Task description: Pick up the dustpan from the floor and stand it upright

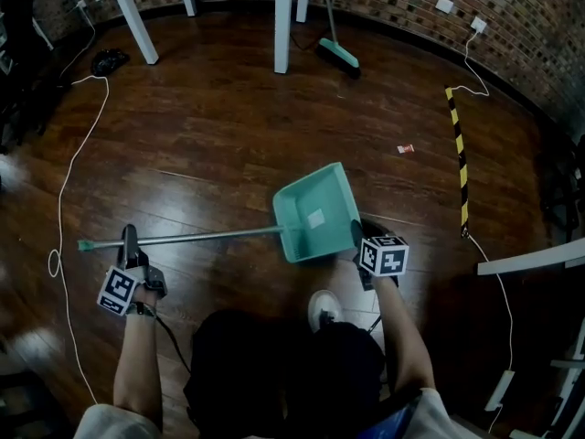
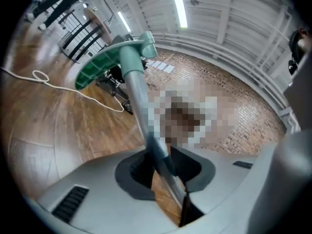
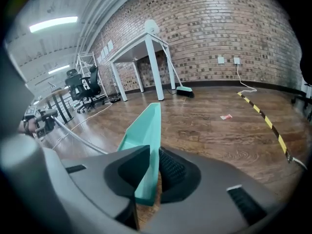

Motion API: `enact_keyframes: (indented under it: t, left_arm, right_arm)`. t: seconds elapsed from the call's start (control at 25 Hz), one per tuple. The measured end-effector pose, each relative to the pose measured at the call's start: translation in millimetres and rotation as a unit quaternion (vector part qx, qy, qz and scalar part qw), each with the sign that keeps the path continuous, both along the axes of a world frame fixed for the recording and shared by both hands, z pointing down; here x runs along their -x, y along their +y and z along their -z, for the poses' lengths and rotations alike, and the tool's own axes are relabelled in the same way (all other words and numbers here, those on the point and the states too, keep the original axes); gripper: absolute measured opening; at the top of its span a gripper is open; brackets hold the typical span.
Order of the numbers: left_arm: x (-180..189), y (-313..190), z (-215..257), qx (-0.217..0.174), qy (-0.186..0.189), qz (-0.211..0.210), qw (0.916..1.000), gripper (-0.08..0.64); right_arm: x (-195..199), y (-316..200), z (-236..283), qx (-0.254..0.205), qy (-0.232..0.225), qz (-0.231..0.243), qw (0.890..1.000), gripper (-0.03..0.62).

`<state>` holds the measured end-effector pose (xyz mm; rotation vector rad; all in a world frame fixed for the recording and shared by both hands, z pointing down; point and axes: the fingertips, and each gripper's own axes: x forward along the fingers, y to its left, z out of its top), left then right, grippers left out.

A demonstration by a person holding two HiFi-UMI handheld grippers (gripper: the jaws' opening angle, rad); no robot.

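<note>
The teal dustpan [image 1: 315,213] has a long grey handle [image 1: 201,238] that runs off to the left and ends in a green cap [image 1: 85,245]. My left gripper [image 1: 128,242] is shut on that handle near its end. In the left gripper view the handle [image 2: 136,87] passes between the jaws of the left gripper [image 2: 163,162] and rises to the green cap [image 2: 112,57]. My right gripper [image 1: 358,233] is at the pan's right side. In the right gripper view the dustpan's thin teal wall [image 3: 146,130] stands edge-on, and the right gripper [image 3: 157,172] is shut on it.
A broom [image 1: 338,55] leans by white table legs [image 1: 284,21] at the back. A yellow-black strip [image 1: 460,154] lies on the floor at right, with a small red scrap [image 1: 406,149] near it. A white cable [image 1: 69,172] curves along the left. A shoe [image 1: 323,307] stands below the pan.
</note>
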<state>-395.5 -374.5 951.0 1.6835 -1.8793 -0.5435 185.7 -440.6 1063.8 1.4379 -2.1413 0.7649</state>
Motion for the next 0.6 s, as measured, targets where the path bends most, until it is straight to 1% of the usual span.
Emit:
enact_keyframes:
  t: [0.12, 0.2, 0.32, 0.44, 0.48, 0.52, 0.6]
  left_arm:
    - [-13, -13, 36, -0.030, -0.053, -0.026, 0.9978, 0.092]
    - [-21, -21, 63, -0.052, -0.083, -0.042, 0.9943, 0.095]
    - [-35, -32, 104, -0.068, -0.126, -0.054, 0.9882, 0.092]
    - [-56, -43, 146, -0.076, -0.163, -0.070, 0.9811, 0.081]
    - [-64, -46, 159, -0.079, -0.179, -0.073, 0.9780, 0.080]
    - [-74, -48, 172, -0.081, -0.194, -0.077, 0.9746, 0.077]
    - [-96, -52, 192, -0.088, -0.222, -0.092, 0.9667, 0.072]
  right_arm:
    - [-2, 6, -12, -0.002, 0.019, 0.007, 1.000, 0.075]
    - [0, 7, -19, 0.001, 0.015, -0.004, 1.000, 0.078]
    - [4, 9, -29, 0.011, -0.010, -0.025, 1.000, 0.081]
    - [11, 17, -48, 0.051, -0.057, -0.041, 0.996, 0.084]
    - [11, 21, -56, 0.065, -0.062, -0.042, 0.995, 0.084]
    - [10, 28, -64, 0.074, -0.053, -0.040, 0.995, 0.084]
    - [2, 43, -75, 0.084, -0.017, -0.032, 0.996, 0.083]
